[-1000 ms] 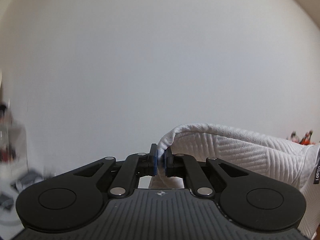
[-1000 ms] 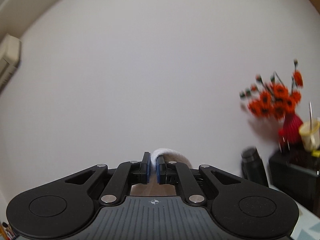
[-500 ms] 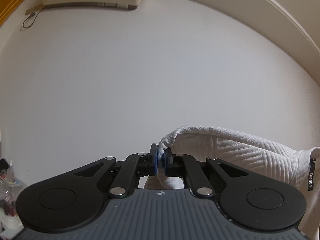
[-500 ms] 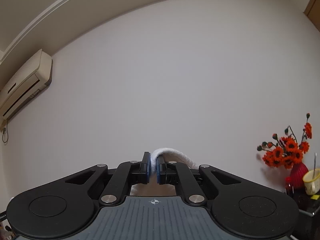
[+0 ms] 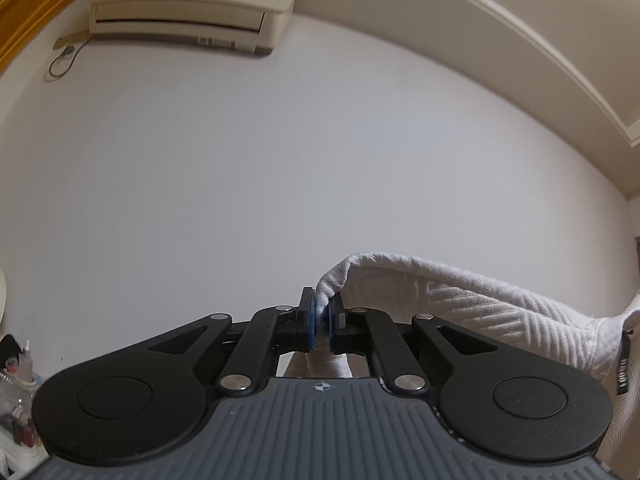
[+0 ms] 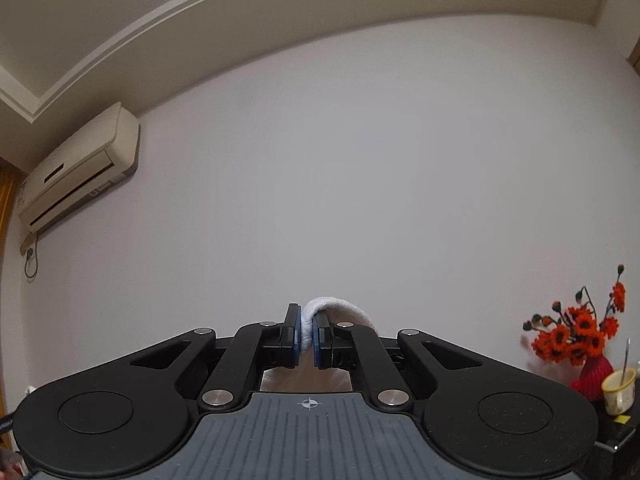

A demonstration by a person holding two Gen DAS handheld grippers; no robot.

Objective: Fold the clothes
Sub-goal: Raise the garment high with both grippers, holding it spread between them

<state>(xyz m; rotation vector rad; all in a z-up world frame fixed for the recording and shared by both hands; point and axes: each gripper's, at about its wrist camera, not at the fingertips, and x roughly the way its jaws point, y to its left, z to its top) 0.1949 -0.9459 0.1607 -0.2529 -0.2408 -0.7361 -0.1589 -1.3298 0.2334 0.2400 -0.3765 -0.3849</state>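
Note:
A white ribbed garment (image 5: 480,304) is held up in the air, facing the wall. My left gripper (image 5: 322,322) is shut on one edge of it, and the cloth drapes off to the right with a small black label (image 5: 622,368) on it. In the right wrist view only a small white fold of the garment (image 6: 320,310) shows above the pads, with my right gripper (image 6: 306,336) shut on it. The rest of the cloth hangs below both cameras, out of sight.
Both cameras look up at a white wall and ceiling moulding. An air conditioner (image 5: 192,12) hangs high on the wall. A red vase of orange flowers (image 6: 580,336) and a yellow cup (image 6: 618,390) stand at the lower right. Small bottles (image 5: 22,364) sit at lower left.
Both grippers have tilted and risen with the garment: the air conditioner and ceiling came into view, and the flowers slid down to the lower right. Both grips stayed shut.

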